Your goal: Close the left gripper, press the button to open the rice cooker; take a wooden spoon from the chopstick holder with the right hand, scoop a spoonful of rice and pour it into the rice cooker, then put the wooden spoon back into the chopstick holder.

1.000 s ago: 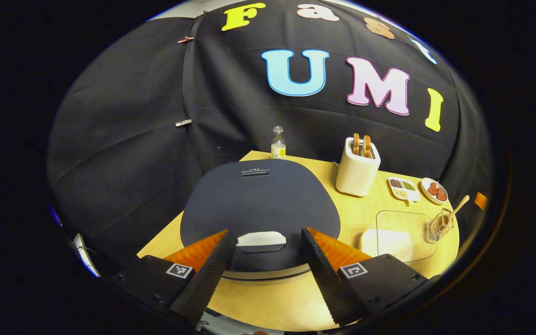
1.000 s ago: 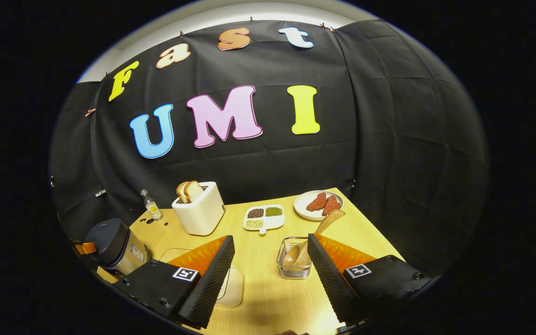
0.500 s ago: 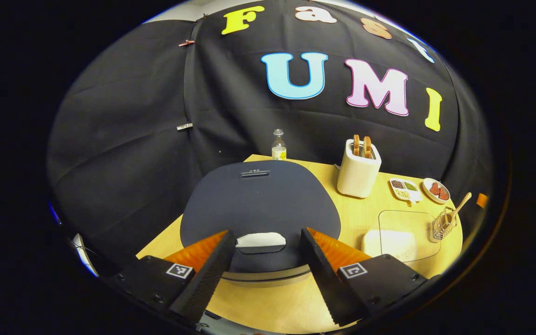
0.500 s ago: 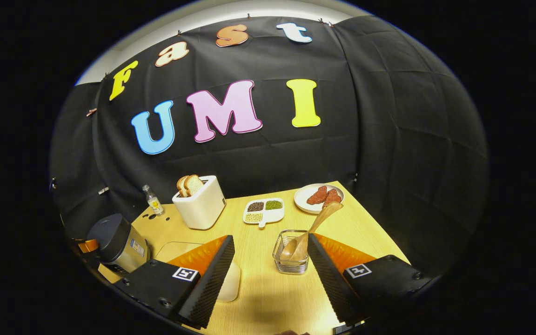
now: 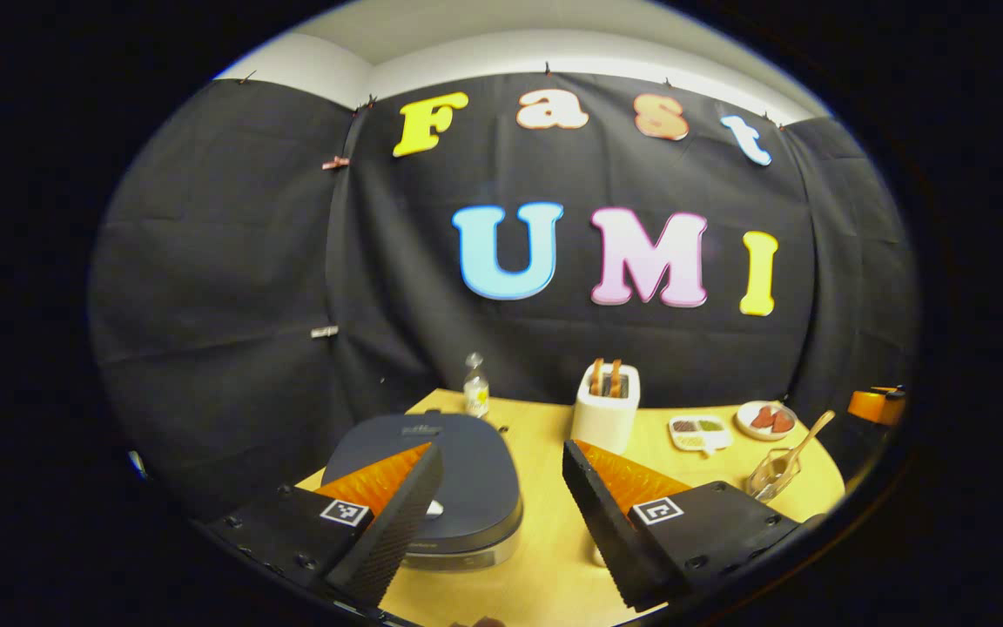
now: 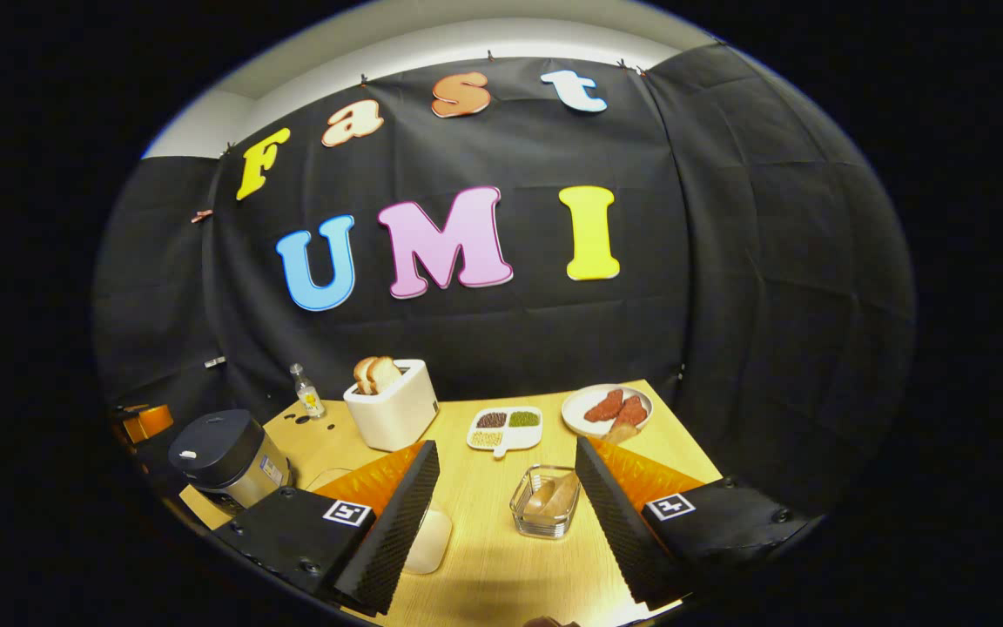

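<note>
On the far left of the wooden table [image 6: 484, 557] stands the rice cooker [image 6: 221, 456], its dark lid [image 5: 440, 461] down and flat, so the first step, pressing the button, looks not yet done. The pale button [image 6: 189, 454] shows on the near edge of the lid in the right gripper view. In the left gripper view the left gripper [image 5: 501, 514] hangs above and on the near side of the cooker, looking down and across the table; its fingers are spread wide with nothing between them, though the task wants them brought together before the press. One finger overlaps the lid in the picture, but I cannot tell that it touches it.

Farther along sit a small bottle [image 6: 306, 394], a white toaster [image 6: 393, 407] with bread slices, a divided dish of grains [image 6: 504, 428] and a plate of red food [image 6: 608, 407]. Near the middle, a pale container [image 6: 428, 540] lies partly hidden behind a finger of the right gripper; it may hold the rice, but I cannot tell.

Right of it is the clear chopstick holder [image 6: 545, 502] with the wooden spoon [image 6: 589, 461] leaning in it, handle pointing far and right. So the spoon is not taken, and scooping, pouring and returning all remain. The right gripper [image 6: 506, 522] hovers on the near side of the holder, aimed forward over it, fingers wide apart and empty, the holder seen between them.
</note>
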The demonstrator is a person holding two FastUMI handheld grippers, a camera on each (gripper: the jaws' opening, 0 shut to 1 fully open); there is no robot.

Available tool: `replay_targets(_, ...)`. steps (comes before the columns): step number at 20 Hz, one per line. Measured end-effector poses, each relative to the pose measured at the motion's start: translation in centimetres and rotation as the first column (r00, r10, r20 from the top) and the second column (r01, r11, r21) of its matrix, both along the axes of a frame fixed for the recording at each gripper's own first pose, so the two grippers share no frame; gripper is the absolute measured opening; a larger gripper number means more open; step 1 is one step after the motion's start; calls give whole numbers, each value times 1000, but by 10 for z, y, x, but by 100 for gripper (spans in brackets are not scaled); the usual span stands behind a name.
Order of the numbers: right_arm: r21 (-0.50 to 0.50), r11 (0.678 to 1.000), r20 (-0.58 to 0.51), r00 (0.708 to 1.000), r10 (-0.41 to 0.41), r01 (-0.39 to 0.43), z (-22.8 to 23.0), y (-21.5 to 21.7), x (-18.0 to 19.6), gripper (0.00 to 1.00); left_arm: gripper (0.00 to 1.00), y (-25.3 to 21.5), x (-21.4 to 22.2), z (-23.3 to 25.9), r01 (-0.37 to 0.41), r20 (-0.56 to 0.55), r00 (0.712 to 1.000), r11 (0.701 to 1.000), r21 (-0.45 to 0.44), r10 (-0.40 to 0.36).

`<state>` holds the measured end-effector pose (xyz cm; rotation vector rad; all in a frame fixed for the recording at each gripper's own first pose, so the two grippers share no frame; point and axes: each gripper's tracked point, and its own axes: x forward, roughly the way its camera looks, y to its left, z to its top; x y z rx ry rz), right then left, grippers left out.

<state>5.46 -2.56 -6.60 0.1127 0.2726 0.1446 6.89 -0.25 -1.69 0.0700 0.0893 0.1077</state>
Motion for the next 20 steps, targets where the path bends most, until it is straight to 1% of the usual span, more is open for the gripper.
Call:
replay_targets(2,-12,1000,46,999,-11,11,20,-2,-7,98,94,-20,-7,23,56,54,997,998,6,-56)
replay_targets(4,7,999,79,996,-37,36,39,1,-20,98,94,-33,-18,41,88,93,992,995,36,-91)
replay_targets(5,22,999,87,995,-43,41,45,6,-30,98,94,-39,-23,44,109,103,988,994,34,-112)
replay_targets(7,32,999,99,994,-44,41,56,22,-53,98,93,-57,-32,40,174,91,981,985,9,-174)
replay_targets(8,1,998,99,993,-59,59,56,20,-65,98,94,-62,-37,37,205,72,976,979,9,-205)
replay_targets(10,-51,995,103,991,-81,86,56,26,-85,98,94,-65,-45,39,251,72,965,968,19,-252)
replay_targets(12,-71,991,114,988,-106,114,59,32,-98,98,94,-66,-48,40,289,77,954,957,14,-290)
replay_targets(14,-73,984,137,979,-148,159,69,32,-108,98,94,-67,-46,35,336,68,940,942,2,-335)
replay_targets(16,-61,979,140,973,-182,192,74,34,-116,98,94,-67,-44,33,363,60,930,932,-8,-362)
replay_targets(20,-79,968,138,964,-226,238,76,27,-132,98,94,-69,-44,27,396,54,918,917,-43,-393)
